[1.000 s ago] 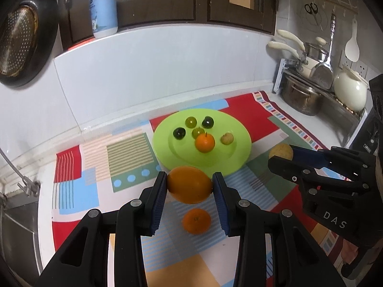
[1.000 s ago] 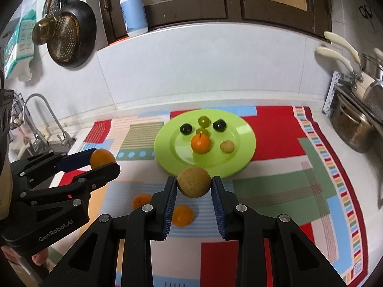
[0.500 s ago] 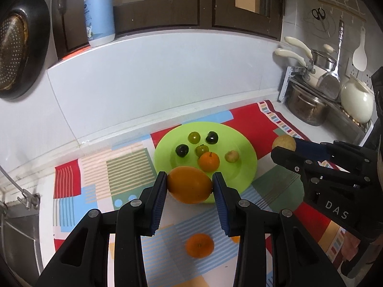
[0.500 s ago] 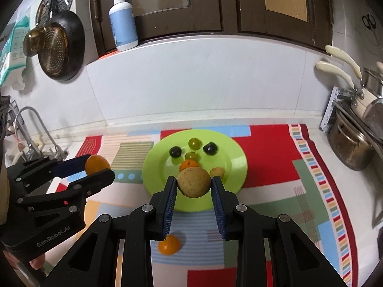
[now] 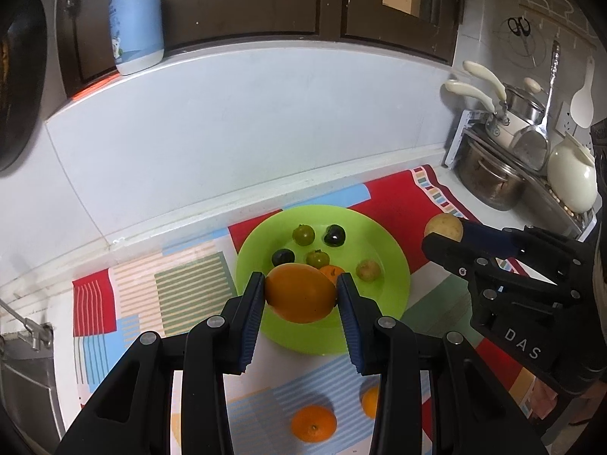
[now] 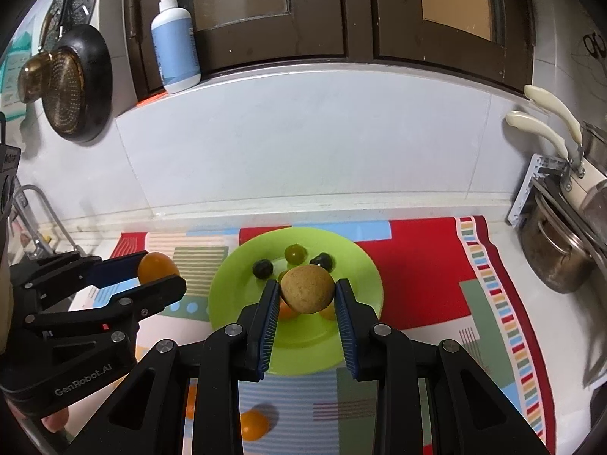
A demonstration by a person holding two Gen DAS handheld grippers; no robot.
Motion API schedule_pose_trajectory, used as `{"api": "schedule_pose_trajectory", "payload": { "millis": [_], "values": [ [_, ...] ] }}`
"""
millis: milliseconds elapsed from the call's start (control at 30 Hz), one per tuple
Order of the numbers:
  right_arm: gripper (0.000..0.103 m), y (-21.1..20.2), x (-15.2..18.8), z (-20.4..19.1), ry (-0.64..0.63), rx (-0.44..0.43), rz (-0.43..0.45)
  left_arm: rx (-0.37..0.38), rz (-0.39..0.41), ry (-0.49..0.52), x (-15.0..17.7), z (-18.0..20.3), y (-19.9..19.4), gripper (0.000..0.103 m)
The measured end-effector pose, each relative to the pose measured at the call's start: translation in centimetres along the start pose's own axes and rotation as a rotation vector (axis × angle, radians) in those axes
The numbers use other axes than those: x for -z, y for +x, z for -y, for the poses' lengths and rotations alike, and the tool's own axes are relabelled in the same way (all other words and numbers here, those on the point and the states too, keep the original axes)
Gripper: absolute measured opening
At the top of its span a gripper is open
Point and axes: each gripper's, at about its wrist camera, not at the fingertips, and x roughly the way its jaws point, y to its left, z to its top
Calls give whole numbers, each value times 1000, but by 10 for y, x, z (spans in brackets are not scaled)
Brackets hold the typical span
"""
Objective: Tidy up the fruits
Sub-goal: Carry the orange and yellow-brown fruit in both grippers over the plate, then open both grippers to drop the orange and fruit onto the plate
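My left gripper (image 5: 300, 295) is shut on a large orange (image 5: 300, 292), held above the near rim of the green plate (image 5: 390, 269). My right gripper (image 6: 306, 292) is shut on a round tan fruit (image 6: 307, 289), held above the plate (image 6: 364, 276). The plate holds several small fruits: a green one (image 5: 303, 234), two dark ones (image 5: 334, 235), a small orange partly hidden (image 5: 331, 271) and a yellowish one (image 5: 367, 269). Two small oranges (image 5: 313, 422) lie on the mat in front of the plate; one shows in the right wrist view (image 6: 255, 425).
The colourful mat (image 6: 436, 265) covers the counter. Pots and a rack (image 5: 493, 182) stand at the right. A sink tap (image 6: 38, 220) is at the left. A white wall and a soap bottle (image 6: 175, 41) on a ledge are behind.
Both grippers have risen and moved forward over the plate with their fruits. The plate and loose oranges now sit lower in view.
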Motion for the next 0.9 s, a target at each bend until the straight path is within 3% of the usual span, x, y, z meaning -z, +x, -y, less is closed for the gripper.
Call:
{"api": "schedule_pose_trajectory", "payload": {
  "millis": [900],
  "values": [
    [31, 100, -14, 16, -48, -13, -158, 39, -180, 0, -20, -15, 95, 38]
  ]
}}
